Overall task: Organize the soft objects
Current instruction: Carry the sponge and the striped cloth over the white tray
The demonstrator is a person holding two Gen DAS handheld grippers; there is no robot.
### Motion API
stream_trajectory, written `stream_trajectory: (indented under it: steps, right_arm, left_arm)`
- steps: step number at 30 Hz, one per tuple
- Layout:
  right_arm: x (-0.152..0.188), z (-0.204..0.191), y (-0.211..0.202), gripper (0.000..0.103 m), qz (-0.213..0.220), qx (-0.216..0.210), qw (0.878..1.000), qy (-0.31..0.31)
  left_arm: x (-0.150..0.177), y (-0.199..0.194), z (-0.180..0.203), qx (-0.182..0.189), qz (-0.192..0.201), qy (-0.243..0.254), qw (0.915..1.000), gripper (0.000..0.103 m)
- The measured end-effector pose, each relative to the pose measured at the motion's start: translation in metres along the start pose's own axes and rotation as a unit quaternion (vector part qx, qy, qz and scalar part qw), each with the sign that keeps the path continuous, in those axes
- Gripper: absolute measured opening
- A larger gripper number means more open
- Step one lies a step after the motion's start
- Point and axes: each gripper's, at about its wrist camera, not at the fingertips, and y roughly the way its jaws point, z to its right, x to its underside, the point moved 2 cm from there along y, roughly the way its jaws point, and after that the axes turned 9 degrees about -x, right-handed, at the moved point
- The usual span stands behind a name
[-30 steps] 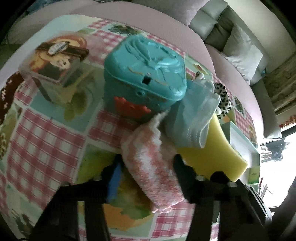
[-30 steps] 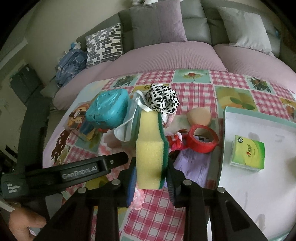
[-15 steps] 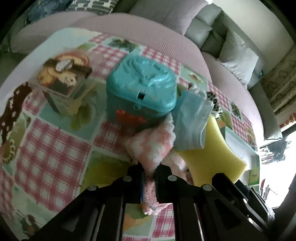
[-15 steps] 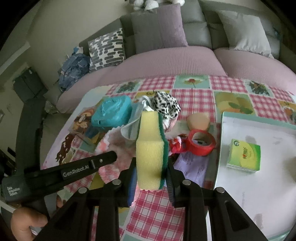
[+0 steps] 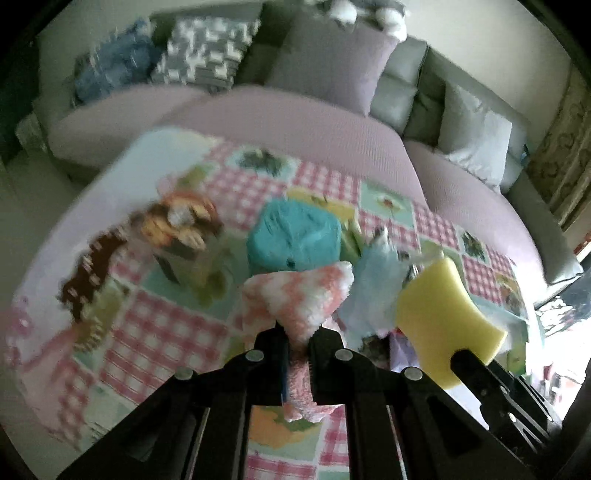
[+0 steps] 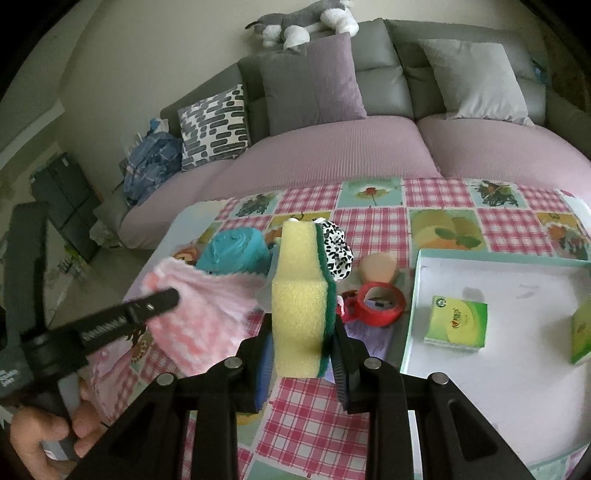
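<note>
- Behind the table a grey sofa [image 6: 388,74] with a mauve seat cover is seen, with a purple cushion [image 6: 310,81], a patterned cushion [image 6: 214,125] and a plush toy [image 6: 303,26] on its back; the table itself is covered by a pink checked cloth [image 6: 306,432] with fruit panels
- Left wrist view, blurred: the left gripper [image 5: 297,341] is seen with its jaws drawn almost together, pinched on a pink and white fluffy cloth [image 5: 299,295]; the cloth is held clear above the table, one end fanned out ahead of the jaws and a tail hanging below; a teal box [image 5: 293,236] is just behind it, a light blue face mask [image 5: 373,288] beside it
- Right wrist view: the right gripper [image 6: 301,354] is clamped narrowly on a yellow sponge [image 6: 299,295] with a green scouring face, held upright above the cloth; a leopard-print scrunchie [image 6: 338,251], a red tape roll [image 6: 380,302] and a round peach puff [image 6: 378,267] lie beyond; a white tray [image 6: 517,406] with a teal rim, holding a green tissue pack [image 6: 456,321], lies at the right
- Risk, as judged: the fluffy cloth is gripped by a thin fold, so it could slip out on a quick swing; its hanging tail could drag the mask or snag the teal box; the two grippers are close together and could knock; the sponge could twist if squeezed off-centre
</note>
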Motion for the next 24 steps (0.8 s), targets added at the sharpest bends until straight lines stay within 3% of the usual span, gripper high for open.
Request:
stream_trajectory:
  steps: [13,17,24]
  right_arm:
    - [-0.003,-0.001,-0.028,0.030,0.016,0.007,1.000,-0.012]
    - [0.002,0.007,-0.022,0.030,-0.001,0.005,1.000,0.003]
    - [0.001,0.014,-0.033,0.030,0.015,0.009,1.000,0.010]
  left_arm:
    - [-0.010,-0.024,-0.001,-0.011,0.054,-0.002,0.9985,0.008]
    - [-0.008,-0.021,0.002,-0.013,0.053,0.001,0.9985,0.008]
    - [-0.008,-0.021,0.003,-0.004,0.054,-0.002,0.9985,0.008]
